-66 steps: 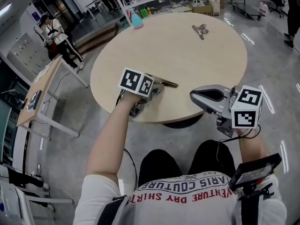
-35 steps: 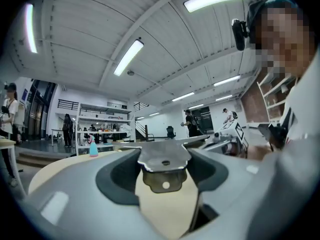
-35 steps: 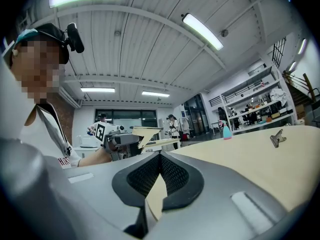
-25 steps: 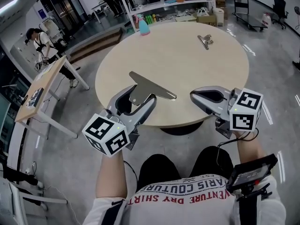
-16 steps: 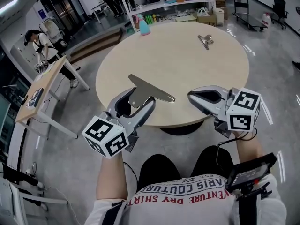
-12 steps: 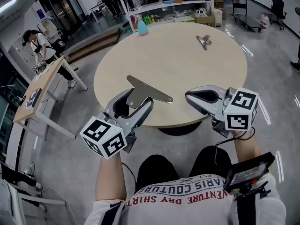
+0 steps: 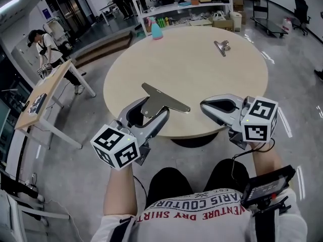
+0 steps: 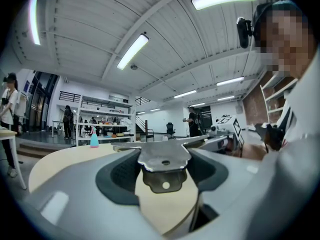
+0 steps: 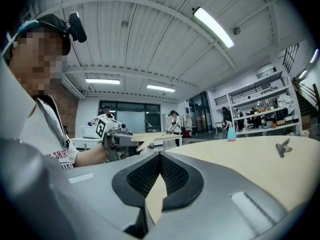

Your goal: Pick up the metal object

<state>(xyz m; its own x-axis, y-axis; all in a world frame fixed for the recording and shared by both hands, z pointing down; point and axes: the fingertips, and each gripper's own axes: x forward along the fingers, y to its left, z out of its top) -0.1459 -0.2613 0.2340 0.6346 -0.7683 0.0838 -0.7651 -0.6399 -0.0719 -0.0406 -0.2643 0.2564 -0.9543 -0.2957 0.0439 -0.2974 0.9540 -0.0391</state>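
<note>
Head view: the left gripper (image 7: 150, 113) grips the metal object (image 7: 164, 101) by its stem, blade crosswise ahead, seemingly clear of the table (image 7: 202, 64). Left gripper view: the stem spans both pads. Right gripper view: the right gripper (image 9: 160, 156) is closed, empty, just beside.

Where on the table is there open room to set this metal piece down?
The table is bare across its middle, between the spray bottle at the far-left rim and the clip at the far right. Only the near edge is crowded: the left gripper holds the metal piece, the right gripper beside it.
</note>
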